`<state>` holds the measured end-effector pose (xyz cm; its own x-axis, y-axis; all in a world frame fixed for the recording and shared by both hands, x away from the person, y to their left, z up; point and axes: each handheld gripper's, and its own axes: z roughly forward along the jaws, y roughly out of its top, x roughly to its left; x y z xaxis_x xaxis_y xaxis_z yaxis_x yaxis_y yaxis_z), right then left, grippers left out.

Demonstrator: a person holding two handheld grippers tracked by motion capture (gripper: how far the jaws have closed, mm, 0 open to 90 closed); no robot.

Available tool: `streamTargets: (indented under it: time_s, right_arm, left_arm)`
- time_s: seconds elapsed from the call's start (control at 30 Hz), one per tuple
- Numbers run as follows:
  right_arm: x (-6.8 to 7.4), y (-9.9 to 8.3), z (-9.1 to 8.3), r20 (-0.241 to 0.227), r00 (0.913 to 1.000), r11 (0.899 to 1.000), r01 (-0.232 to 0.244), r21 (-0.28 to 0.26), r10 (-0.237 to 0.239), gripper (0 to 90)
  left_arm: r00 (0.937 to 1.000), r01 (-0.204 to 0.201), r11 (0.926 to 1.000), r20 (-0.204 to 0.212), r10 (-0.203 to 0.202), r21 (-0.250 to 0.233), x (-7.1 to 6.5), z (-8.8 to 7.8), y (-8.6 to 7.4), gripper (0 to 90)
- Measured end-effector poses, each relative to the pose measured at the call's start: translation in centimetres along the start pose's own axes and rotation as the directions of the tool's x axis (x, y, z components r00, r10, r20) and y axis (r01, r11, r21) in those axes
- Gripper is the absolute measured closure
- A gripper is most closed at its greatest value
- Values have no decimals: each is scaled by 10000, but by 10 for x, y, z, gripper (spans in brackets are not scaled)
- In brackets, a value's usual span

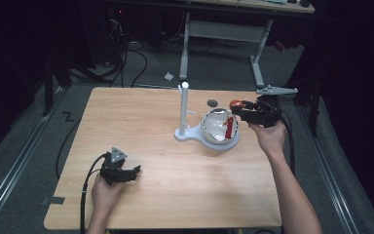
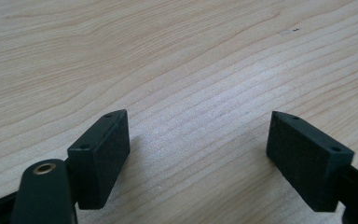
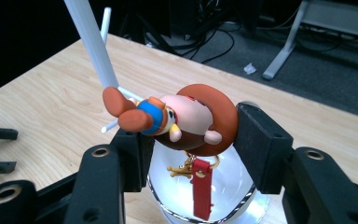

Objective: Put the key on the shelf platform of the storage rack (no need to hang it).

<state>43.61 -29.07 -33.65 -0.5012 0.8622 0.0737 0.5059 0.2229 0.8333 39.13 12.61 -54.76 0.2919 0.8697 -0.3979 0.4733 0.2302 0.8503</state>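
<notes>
Between right claw (image 3: 191,140) jaws: figurine keychain (image 3: 186,121), pinched above bowl (image 3: 242,196); left claw (image 2: 198,154) spread.

Pale wood-grain table (image 1: 175,195); black grippers; white stand (image 1: 184,112); figure (image 3: 182,119) brown, pink, blue, with red strap (image 3: 202,186).

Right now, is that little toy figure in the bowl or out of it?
Out. The right hand-held gripper holds the toy figure above the bowl; its red strap dangles inside.

black hand-held gripper (image 1: 135,170), grey plate (image 1: 118,155), cable (image 1: 85,187)
</notes>
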Motion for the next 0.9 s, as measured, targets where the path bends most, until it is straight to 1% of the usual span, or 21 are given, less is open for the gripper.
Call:
streamTargets:
  time_s: [0.03,0.1,0.23,0.33,0.37,0.53,0.57,0.63,0.7,0.83,0.9]
  right_arm:
    - [0,-2,4,-17,10000,9999,-33,119,33,488]
    - [0,-3,5,-21,10000,9999,-35,161,36,489]
    - [0,-8,13,-153,9997,9994,-177,301,182,488]
    - [0,-10,17,-231,9996,9990,-177,400,187,488]
    - [0,-12,21,-254,9995,9987,-186,483,198,488]
    - [0,-16,27,-362,9989,9983,-267,519,286,487]
    - [-1,-19,31,-447,9983,9980,-361,519,384,486]
    - [-1,-20,32,-465,9979,9976,-422,545,448,486]
    - [-2,-24,39,-425,9979,9963,-453,728,485,486]
    - [-1,-26,45,-406,9981,9956,-435,829,469,486]
    - [-1,-28,48,-430,9975,9952,-524,820,561,486]
  left_arm:
    - [10000,-1,10000,1,1,1,0,0,0,217]
    - [10000,-2,10000,0,2,3,0,0,0,217]
    - [10000,-2,10000,1,2,2,0,0,0,217]
    - [10000,-1,10000,1,1,1,0,0,0,217]
    - [10000,-4,10000,0,4,3,0,0,0,217]
    - [10000,0,10000,2,0,-1,0,0,0,217]
    - [10000,-1,10000,1,1,1,0,0,0,217]
    - [10000,-2,10000,2,2,2,0,0,0,217]
    - [10000,-4,10000,1,4,3,0,0,0,217]
    - [10000,1,10000,0,-1,-2,0,0,0,217]
    - [10000,-1,10000,0,1,0,0,0,0,217]
